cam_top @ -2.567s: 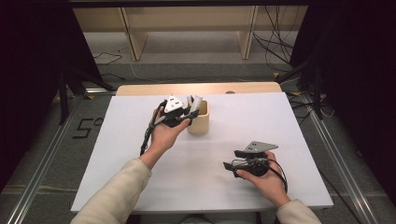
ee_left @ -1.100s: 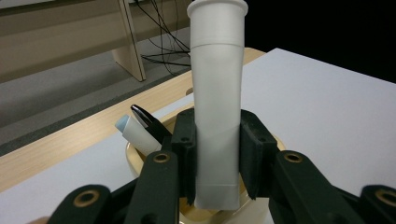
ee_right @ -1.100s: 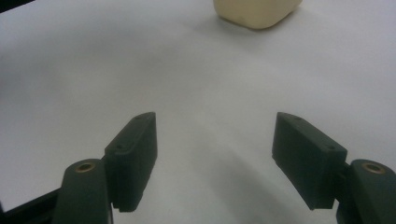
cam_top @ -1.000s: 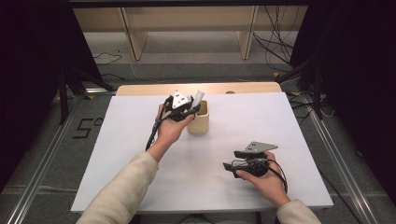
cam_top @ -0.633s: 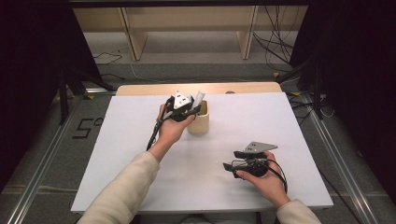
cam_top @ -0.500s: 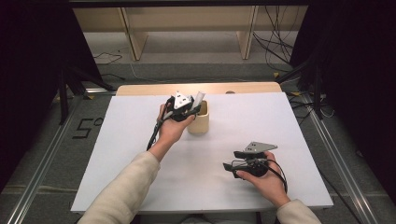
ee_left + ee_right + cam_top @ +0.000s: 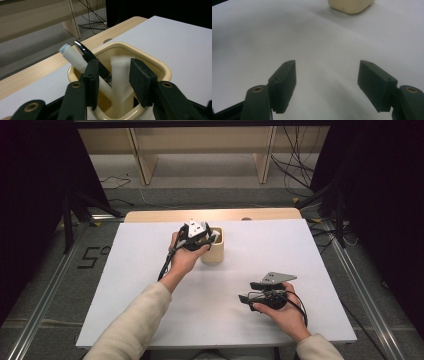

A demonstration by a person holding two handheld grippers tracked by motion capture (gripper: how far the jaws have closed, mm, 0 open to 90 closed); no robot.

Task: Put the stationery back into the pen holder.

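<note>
While the left gripper has just been opening its jaws over the cup, with the white stick loose between them, a bump could tip the cup, and the right gripper rests open

Table had a white top with a light wood strip along the 12 o'clock edge. Beyond it at 12 stood a pale wood bench or shelf frame with two legs on grey floor. Loose black cables ran at 1 o'clock. Black curtains closed off 3 and 9. Metal floor rails ran down both sides, with a "5" marking at 9. Light was even and overhead.
</note>
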